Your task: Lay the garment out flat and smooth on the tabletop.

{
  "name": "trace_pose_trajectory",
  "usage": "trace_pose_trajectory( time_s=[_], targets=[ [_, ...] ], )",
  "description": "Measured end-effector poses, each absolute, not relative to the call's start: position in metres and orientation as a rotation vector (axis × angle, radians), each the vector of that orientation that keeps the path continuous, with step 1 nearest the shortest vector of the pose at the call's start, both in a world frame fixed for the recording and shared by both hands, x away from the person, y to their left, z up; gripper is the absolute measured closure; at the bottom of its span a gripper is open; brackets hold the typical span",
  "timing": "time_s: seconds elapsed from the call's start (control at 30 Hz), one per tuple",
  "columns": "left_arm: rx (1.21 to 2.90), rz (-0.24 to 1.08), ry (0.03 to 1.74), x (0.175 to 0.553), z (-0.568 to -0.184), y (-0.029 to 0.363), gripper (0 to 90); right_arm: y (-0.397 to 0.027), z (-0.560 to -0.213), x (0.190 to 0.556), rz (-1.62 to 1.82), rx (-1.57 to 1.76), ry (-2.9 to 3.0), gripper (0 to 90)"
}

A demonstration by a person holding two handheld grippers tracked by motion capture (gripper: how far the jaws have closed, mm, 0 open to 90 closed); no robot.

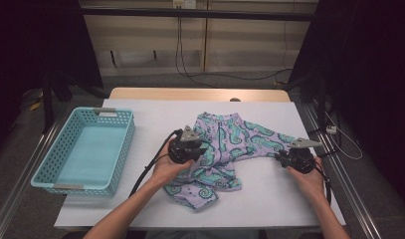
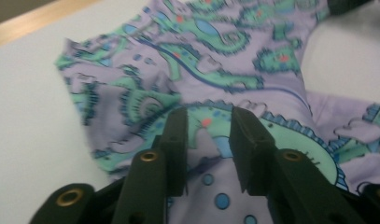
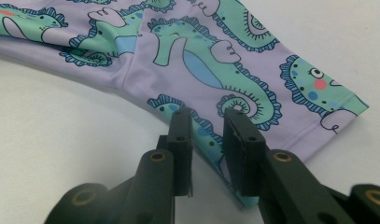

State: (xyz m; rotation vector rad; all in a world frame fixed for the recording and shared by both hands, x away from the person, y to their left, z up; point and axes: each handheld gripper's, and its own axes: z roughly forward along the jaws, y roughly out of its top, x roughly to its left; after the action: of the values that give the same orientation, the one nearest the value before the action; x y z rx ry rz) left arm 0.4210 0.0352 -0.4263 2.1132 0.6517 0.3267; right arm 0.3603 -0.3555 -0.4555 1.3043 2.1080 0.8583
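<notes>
Lilac cotton garment with teal seahorse print: lay crumpled mid-table, sleeve stretched toward the right edge. Left gripper: jaws narrowly parted above the fabric, gripping nothing. Right gripper: jaws narrowly parted astride the sleeve's hem. Turquoise plastic basket: near the left edge.

Looking down and forward from above the near table edge, wide; riding each gripper, peering close along black jaws toward twelve o'clock; sharing the seahorse-print garment.
</notes>
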Motion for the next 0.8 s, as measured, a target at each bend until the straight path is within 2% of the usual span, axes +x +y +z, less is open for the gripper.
trace_pose_trajectory(
  time_s=[0.1,0.2,0.27,0.47,0.63,0.77,0.8],
  targets=[
    [2.013,0.348,0.768,0.435,-0.418,0.055,59.7,-0.355,-0.455,0.360,0.859,1.306,2.105,72.8],
    [1.990,0.363,0.823,0.444,-0.420,0.063,52.9,-0.355,-0.455,0.360,0.858,1.309,2.103,72.4],
    [2.003,0.333,0.930,0.459,-0.437,0.066,45.4,-0.355,-0.455,0.361,0.856,1.310,2.103,72.2],
    [2.015,0.283,0.962,0.470,-0.454,0.059,41.5,-0.356,-0.455,0.361,0.861,1.310,2.102,71.9],
    [2.047,0.288,0.886,0.475,-0.451,0.041,42.9,-0.357,-0.455,0.361,0.873,1.308,2.100,70.3],
    [2.078,0.273,0.866,0.479,-0.451,0.033,56.6,-0.357,-0.455,0.361,0.880,1.310,2.097,68.5],
    [2.088,0.275,0.874,0.480,-0.452,0.032,64.5,-0.357,-0.455,0.361,0.884,1.309,2.097,68.5]
  ],
)
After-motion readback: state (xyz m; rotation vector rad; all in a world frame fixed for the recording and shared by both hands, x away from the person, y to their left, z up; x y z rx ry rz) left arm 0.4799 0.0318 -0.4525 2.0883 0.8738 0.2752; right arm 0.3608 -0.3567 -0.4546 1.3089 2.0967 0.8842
